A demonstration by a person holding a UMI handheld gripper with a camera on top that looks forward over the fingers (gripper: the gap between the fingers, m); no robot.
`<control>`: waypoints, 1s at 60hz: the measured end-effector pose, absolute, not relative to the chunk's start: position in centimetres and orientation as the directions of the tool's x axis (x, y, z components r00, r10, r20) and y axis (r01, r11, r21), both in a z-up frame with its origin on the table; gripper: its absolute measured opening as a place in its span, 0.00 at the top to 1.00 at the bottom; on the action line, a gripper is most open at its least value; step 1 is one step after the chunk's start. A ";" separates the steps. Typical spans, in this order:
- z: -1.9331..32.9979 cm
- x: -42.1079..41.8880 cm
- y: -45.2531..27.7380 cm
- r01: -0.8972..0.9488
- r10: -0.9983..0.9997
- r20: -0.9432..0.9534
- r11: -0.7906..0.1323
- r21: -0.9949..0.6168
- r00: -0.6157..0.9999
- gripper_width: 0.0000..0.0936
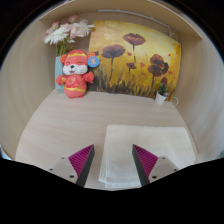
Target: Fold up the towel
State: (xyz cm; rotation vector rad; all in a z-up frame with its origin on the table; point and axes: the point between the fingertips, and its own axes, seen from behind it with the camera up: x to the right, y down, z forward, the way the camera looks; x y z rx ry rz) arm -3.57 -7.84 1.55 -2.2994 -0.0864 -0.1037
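Note:
A white towel (pixel 135 150) lies folded in layers on the pale wooden table (pixel 60 125). Its near edge, with stacked layers showing, lies between my fingers. My gripper (pixel 113 165) is open, with its magenta pads (pixel 82 160) standing apart on either side of the towel's near left part. The towel rests flat on the table, and neither pad presses on it. The towel's right part runs out beyond the right finger (pixel 150 162).
At the far edge of the table stand a red and white plush toy (pixel 74 74), a vase of pale flowers (pixel 68 32), a painting of purple flowers (pixel 135 58) and a small white pot with a plant (pixel 162 95). A curved white wall encloses the table.

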 end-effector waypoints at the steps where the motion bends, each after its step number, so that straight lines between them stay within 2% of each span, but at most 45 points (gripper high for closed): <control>1: 1.2 -3.4 -7.5 0.096 0.024 0.108 -0.673 -0.733 0.994 0.20; 7: -1.1 -2.8 -7.1 0.111 0.021 0.140 -0.729 -0.675 0.990 0.29; 10: -1.3 -2.4 -6.7 0.093 0.005 0.127 -0.713 -0.695 0.992 0.49; 14: -1.1 -2.7 -6.7 0.086 0.002 0.119 -0.703 -0.706 0.993 0.62; 18: -1.1 -1.8 -6.6 0.119 0.015 0.152 -0.698 -0.706 0.988 0.86; 21: -1.1 -1.7 -6.5 0.169 0.047 0.190 -0.698 -0.696 0.981 0.90; 26: -1.4 -2.0 -6.5 0.135 0.046 0.148 -0.717 -0.683 0.988 0.91; 30: -0.2 -2.0 -6.6 0.114 0.064 0.099 -0.736 -0.668 0.993 0.91; 41: 8.4 5.4 -5.7 0.194 0.068 0.199 -0.667 -0.720 0.978 0.91; 48: 11.8 12.3 -5.8 0.227 0.053 0.255 -0.651 -0.724 0.965 0.89; 52: 11.2 16.5 -6.0 0.220 0.033 0.265 -0.663 -0.716 0.964 0.85; 55: 10.2 19.3 -6.3 0.203 0.018 0.261 -0.682 -0.702 0.965 0.77; 60: 7.5 23.9 -7.6 0.184 -0.026 0.293 -0.726 -0.663 0.956 0.49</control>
